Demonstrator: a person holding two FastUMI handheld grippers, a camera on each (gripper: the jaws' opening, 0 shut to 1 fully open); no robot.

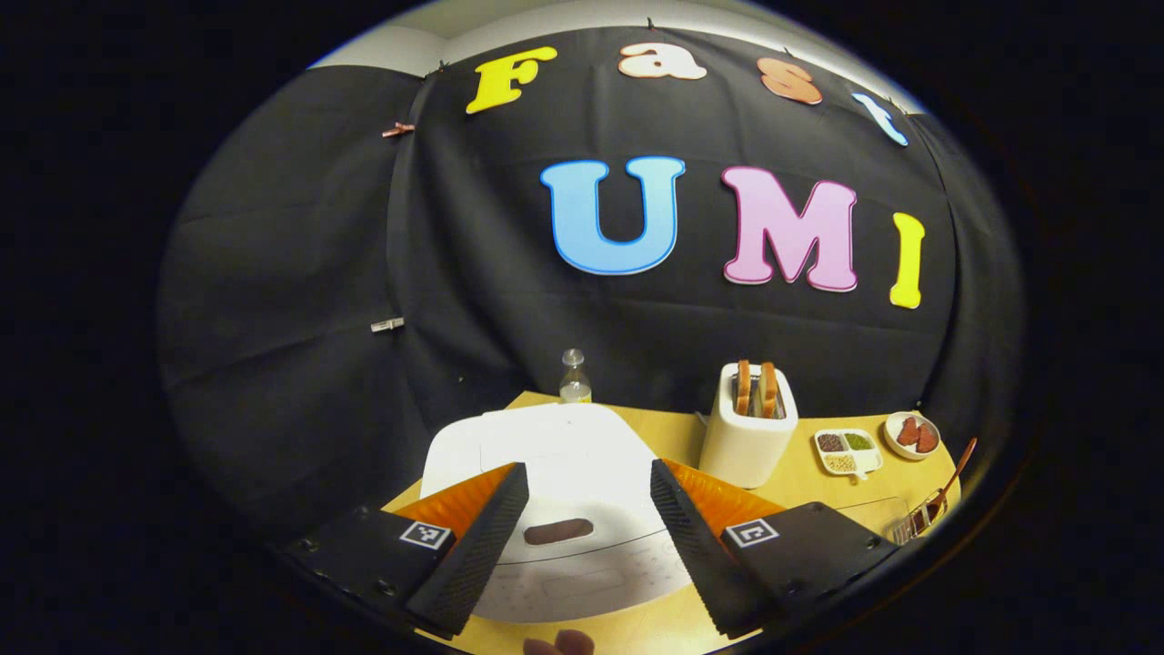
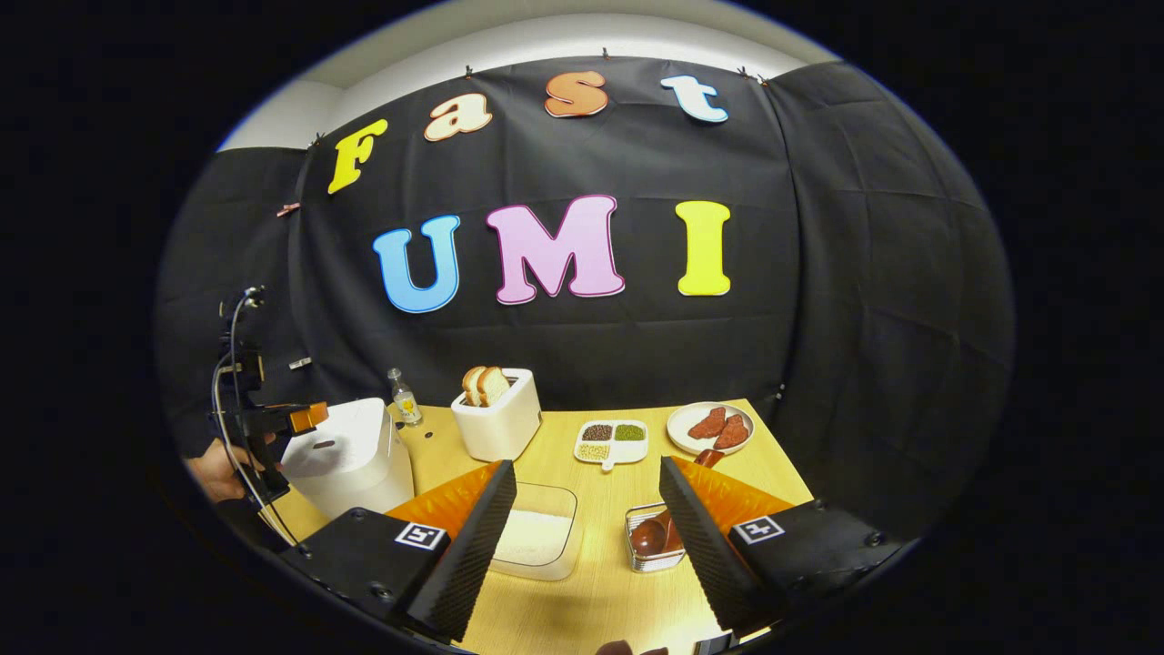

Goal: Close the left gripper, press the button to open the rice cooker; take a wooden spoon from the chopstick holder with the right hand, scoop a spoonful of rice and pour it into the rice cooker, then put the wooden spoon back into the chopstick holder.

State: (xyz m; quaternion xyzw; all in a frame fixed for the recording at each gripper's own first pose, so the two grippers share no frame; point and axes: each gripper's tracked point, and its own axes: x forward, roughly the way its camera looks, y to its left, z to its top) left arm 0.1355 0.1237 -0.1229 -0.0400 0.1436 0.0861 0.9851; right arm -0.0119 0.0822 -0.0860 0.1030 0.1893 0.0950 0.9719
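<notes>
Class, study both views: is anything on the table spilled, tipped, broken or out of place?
Nothing stands out. The rice cooker is shut and upright, the toaster holds its bread, the rice stays in its container, the wooden spoon sits in its holder. Both grippers hang open.

White rice cooker, lid closed, at table's left; wooden spoon upright in chopstick holder; rice container alongside.

Black gripper bodies (orange ribs) carry 2 square markers.
</notes>
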